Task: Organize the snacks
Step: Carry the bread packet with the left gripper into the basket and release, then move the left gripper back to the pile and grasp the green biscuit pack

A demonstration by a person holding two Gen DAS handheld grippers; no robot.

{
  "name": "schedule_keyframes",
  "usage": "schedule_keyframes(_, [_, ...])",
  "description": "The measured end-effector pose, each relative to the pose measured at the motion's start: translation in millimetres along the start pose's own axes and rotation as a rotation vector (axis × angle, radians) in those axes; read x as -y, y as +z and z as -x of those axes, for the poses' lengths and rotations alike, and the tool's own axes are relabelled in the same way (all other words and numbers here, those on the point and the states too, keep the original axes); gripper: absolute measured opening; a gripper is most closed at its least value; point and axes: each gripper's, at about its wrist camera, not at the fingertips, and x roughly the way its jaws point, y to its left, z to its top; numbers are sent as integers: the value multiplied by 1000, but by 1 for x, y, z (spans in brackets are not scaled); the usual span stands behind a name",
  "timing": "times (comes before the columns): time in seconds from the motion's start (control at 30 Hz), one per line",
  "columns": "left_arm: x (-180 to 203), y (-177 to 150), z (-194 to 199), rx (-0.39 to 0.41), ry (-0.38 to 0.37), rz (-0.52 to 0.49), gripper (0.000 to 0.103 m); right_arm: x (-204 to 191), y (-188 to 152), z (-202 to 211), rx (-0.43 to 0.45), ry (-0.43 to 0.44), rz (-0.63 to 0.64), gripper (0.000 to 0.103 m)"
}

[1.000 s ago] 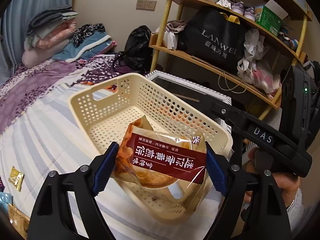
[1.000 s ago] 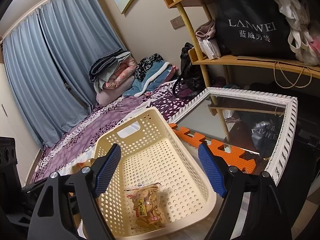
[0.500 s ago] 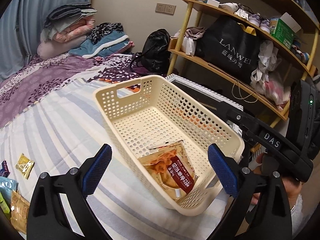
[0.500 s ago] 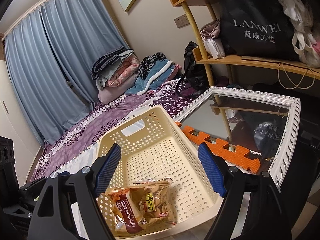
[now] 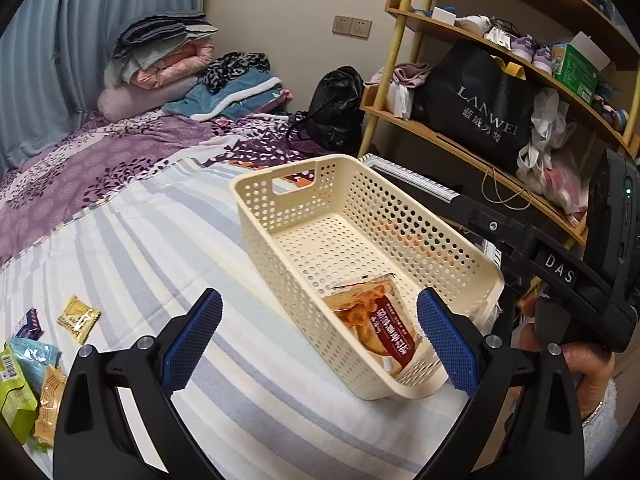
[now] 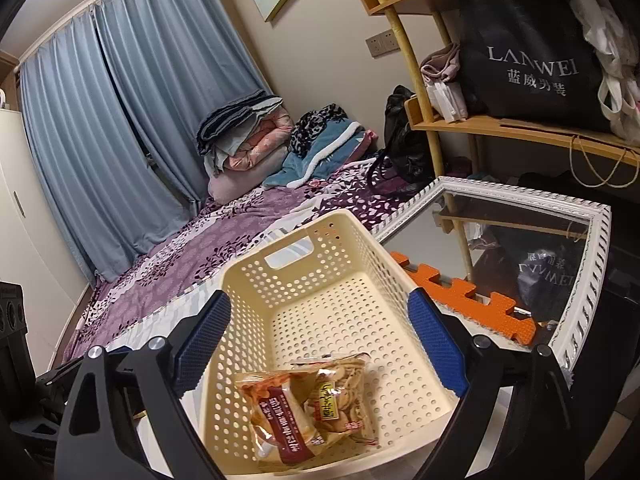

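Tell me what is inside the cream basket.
The basket holds two snack packets at its near end: a red-labelled pastry packet lying partly over a biscuit packet. Whatever lies beneath them is hidden. The rest of the floor is bare.

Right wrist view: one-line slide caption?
Open right gripper above cream basket holding two snack packs.

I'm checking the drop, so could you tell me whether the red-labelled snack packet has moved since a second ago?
Yes. The red-labelled snack packet left the left gripper and dropped into the cream perforated plastic basket, near end.
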Motion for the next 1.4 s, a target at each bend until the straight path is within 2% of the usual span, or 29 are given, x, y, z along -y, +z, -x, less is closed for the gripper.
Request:
schedule_keyframes(0.27, [-28, -6, 20, 19, 53, 52, 99, -22, -3, 0, -16, 40, 33, 98])
schedule_keyframes(0.9, [-119, -35, 74, 59, 267, 196, 100, -100, -26, -6, -97, 154, 168, 98])
schedule_keyframes(1.27, [-185, -58, 110, 42, 403, 211, 100, -158, -71, -19, -240, 259, 266, 98])
schedule_keyframes(1.4, [-210, -68, 124, 44, 434, 251, 100, -176, -85, -22, -281, 291, 295, 98])
